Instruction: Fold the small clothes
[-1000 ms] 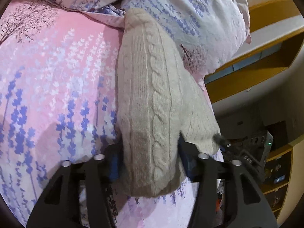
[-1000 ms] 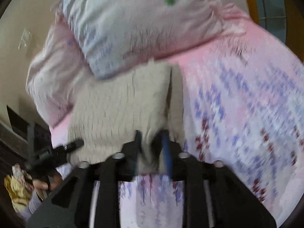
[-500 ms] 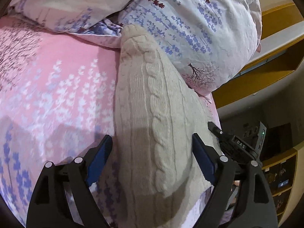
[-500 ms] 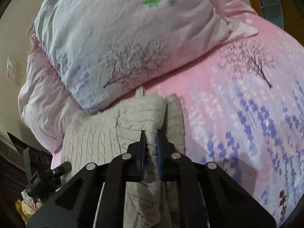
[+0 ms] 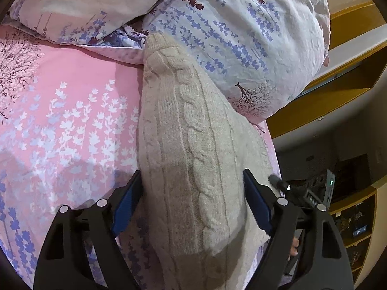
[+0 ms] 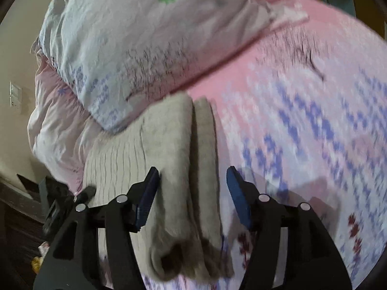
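Lengthwise, sweater toward pillow.

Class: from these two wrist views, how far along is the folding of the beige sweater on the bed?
Done: the sweater lies doubled into a narrow bundle on the bed. In hand: nothing gripped; the right gripper, jaws just opened, and left gripper straddle it. Left: perhaps a final fold; no other clothes are visible.

sweater on bed, before pillows

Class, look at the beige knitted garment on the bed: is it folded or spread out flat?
Folded. The beige knitted garment lies on the bed as a narrow bundle, with separate layers stacked along its edge in the right wrist view.
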Tool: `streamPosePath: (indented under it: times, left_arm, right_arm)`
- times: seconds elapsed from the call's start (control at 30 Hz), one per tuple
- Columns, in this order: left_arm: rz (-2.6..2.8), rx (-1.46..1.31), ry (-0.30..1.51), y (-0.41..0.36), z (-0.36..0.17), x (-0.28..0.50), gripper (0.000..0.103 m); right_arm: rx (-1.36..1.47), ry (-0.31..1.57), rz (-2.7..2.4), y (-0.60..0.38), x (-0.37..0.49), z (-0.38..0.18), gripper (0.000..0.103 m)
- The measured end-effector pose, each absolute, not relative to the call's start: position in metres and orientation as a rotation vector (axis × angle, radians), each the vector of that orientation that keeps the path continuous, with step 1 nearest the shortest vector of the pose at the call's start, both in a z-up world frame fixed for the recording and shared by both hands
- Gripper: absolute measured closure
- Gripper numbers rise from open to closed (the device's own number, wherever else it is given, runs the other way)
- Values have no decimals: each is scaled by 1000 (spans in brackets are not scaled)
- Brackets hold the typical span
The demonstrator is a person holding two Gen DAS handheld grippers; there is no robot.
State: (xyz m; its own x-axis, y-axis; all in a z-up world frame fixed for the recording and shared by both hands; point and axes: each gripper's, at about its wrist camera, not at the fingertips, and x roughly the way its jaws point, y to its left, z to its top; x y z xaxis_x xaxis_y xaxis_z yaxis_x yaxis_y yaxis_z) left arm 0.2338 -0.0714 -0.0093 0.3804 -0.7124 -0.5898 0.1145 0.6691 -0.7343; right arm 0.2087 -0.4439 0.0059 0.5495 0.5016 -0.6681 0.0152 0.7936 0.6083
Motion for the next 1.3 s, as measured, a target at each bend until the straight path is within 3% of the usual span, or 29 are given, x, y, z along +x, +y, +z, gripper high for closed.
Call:
streamPosePath:
  times: [0.2, 0.23, 0.27, 0.33, 0.57, 0.8, 0.9, 1.0, 1.07, 1.23, 1.3]
  left_arm:
    - [-586, -693, 1061, -72, -14, 235, 42]
    - [-595, -699, 1057, -70, -14, 234, 46]
    - [-604, -701, 1053, -68, -14, 233, 50]
    - [-625, -701, 1040, -66, -11, 231, 55]
    - [-664, -664, 995, -16, 16, 206, 61]
    - [-513, -547, 987, 51, 14, 186, 56]
    - [-467, -473, 971, 50, 7, 181, 46]
    - [-422, -359, 880, 48, 33, 168, 41]
    - [-407, -312, 783, 46, 55, 158, 28]
    - [-448, -227, 734, 18, 74, 163, 23]
    - [-455, -224, 773, 11, 65, 170, 23]
  right_arm:
    - [700, 997, 442, -437, 208, -6, 43]
    - [693, 992, 444, -436, 207, -6, 48]
    - [681, 994, 447, -432, 207, -6, 64]
    - [721, 987, 474, -430, 206, -9, 74]
    - [600, 899, 579, -376, 186, 27, 79]
    - [336, 914, 610, -278, 174, 16, 76]
    - [293, 919, 561, -272, 171, 15, 65]
    - [337, 864, 517, -288, 165, 29, 65]
    - [357, 774, 463, -307, 161, 43, 65]
    - [347, 797, 484, -293, 184, 46, 65]
    - [350, 889, 513, -276, 201, 28, 81]
